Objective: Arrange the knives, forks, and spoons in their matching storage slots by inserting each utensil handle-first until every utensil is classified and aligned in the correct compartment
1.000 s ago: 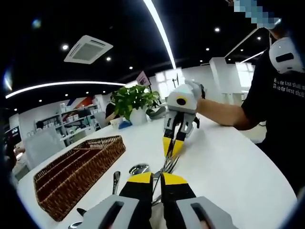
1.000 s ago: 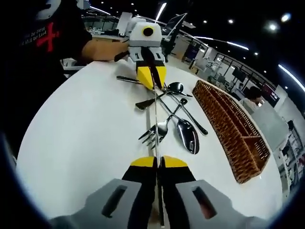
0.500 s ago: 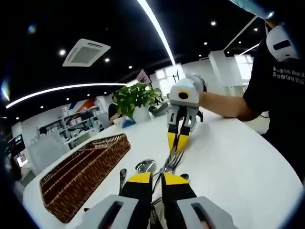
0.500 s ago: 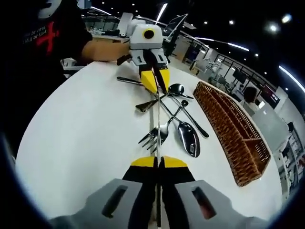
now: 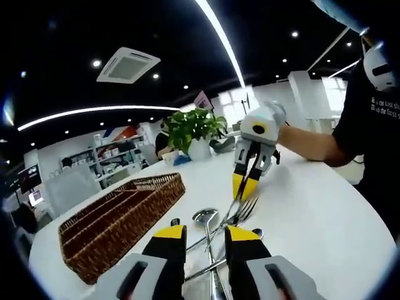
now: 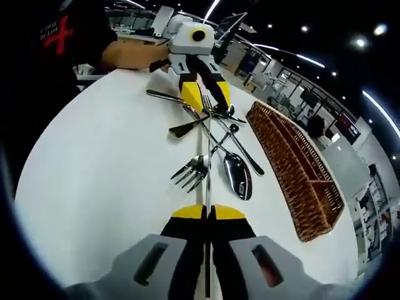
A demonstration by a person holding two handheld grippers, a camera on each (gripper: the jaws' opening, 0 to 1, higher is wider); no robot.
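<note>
On the white table (image 6: 94,187), right gripper (image 6: 207,212) has its jaws clenched on a knife (image 6: 207,169), blade running straight ahead between them toward the cutlery pile. Right gripper view gives the layout: fork (image 6: 190,172) tines-left beside the blade, big spoon (image 6: 238,176) just right of it, more utensils crossing further out, wicker tray (image 6: 294,169) off to the right, apart from the pile. Left gripper view adds the tray's long compartments (image 5: 119,212), and a potted plant (image 5: 195,132) behind. Left gripper (image 5: 206,234) hovers over the pile's far end, jaws spread, nothing between them. Right gripper's forearm (image 5: 309,145) reaches in from the right, angled downward.
</note>
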